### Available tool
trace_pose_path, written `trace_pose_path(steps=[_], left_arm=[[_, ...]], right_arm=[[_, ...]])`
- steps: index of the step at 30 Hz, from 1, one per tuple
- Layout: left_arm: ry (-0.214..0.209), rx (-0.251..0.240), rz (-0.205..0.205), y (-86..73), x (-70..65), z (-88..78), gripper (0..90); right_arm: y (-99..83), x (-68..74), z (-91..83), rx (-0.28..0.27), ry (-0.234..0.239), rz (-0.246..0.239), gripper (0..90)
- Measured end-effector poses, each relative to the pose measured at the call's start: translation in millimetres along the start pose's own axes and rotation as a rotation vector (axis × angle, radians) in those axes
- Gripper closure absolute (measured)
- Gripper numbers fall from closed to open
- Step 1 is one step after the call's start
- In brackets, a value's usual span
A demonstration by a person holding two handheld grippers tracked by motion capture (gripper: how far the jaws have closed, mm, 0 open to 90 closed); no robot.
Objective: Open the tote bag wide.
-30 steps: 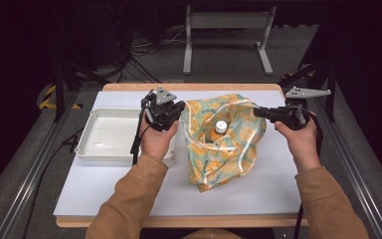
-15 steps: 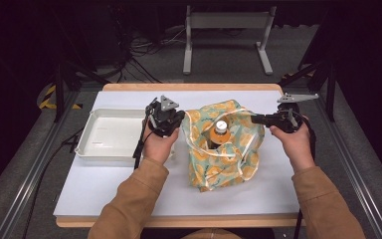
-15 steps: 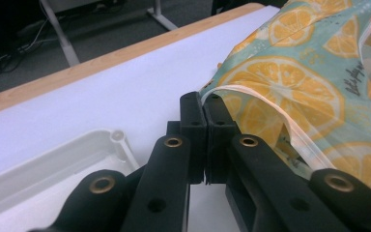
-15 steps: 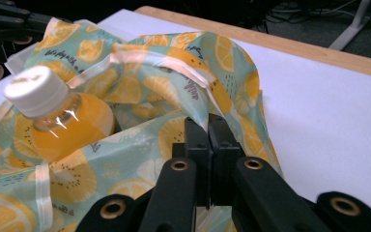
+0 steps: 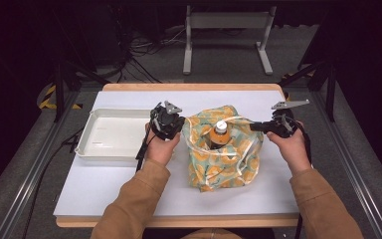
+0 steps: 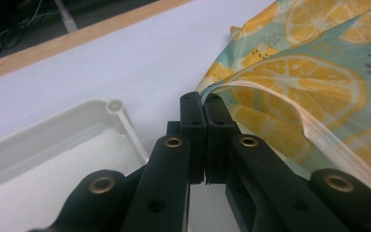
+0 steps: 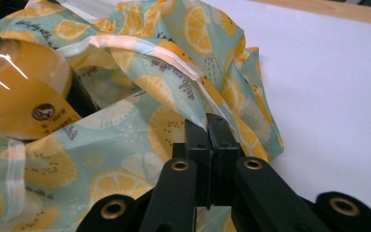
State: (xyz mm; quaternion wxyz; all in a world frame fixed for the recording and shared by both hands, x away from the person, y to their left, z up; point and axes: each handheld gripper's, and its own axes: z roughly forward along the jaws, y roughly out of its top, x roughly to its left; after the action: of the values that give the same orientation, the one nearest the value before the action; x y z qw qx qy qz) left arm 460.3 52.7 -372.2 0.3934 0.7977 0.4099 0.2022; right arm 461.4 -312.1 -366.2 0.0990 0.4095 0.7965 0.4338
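Note:
A teal bag printed with lemon slices [image 5: 224, 154] stands crumpled on the white table, its mouth spread. Inside it a bottle of amber drink [image 5: 219, 135] with a white cap stands upright; the same bottle [image 7: 19, 92] fills the left of the right gripper view. My left gripper [image 5: 183, 124] is shut on the bag's left rim [image 6: 251, 89], the pale edge pinched between its jaws [image 6: 204, 106]. My right gripper [image 5: 252, 126] is shut on the bag's right rim [image 7: 183, 67], with fabric caught at its tips [image 7: 206, 123]. Both hands hold the rims low, near the table.
A shallow white tray [image 5: 94, 149] lies left of the bag, close to my left hand; its corner [image 6: 113, 108] is beside the left jaws. The table's wooden far edge [image 5: 189, 86] and a metal stand [image 5: 229, 35] lie beyond. Cables trail from both grippers.
Both grippers have come down with the bag's rims. The bag has sunk and bunched around the bottle, which now shows more above the fabric.

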Motion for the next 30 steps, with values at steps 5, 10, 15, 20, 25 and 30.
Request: trace_pose_path(steps=[5,10,15,20,25,30], left_arm=[[0.002,0.029,0.002,-4.0,-2.0,6.3,88.8],[-0.006,0.049,-0.001,-7.0,-1.6,11.3,88.8],[-0.014,0.071,-0.003,-11.3,-1.6,15.6,88.7],[-0.021,0.109,-0.003,-15.7,-1.5,22.3,88.5],[-0.027,0.124,-0.005,-17.3,-1.2,23.4,86.4],[-0.058,0.112,-0.017,-18.1,1.4,16.5,67.9]], right_arm=[[-6.2,-4.5,4.8,0.019,-0.002,0.017,89.8],[-10.9,-7.4,8.5,0.033,-0.01,0.023,89.8],[-18.6,-7.8,12.5,0.054,-0.013,0.027,89.8],[-23.5,-9.8,15.8,0.076,-0.019,0.038,89.9],[-26.7,-9.4,16.4,0.09,-0.033,0.034,89.6],[-29.3,-7.6,12.7,0.089,-0.048,0.029,82.3]])
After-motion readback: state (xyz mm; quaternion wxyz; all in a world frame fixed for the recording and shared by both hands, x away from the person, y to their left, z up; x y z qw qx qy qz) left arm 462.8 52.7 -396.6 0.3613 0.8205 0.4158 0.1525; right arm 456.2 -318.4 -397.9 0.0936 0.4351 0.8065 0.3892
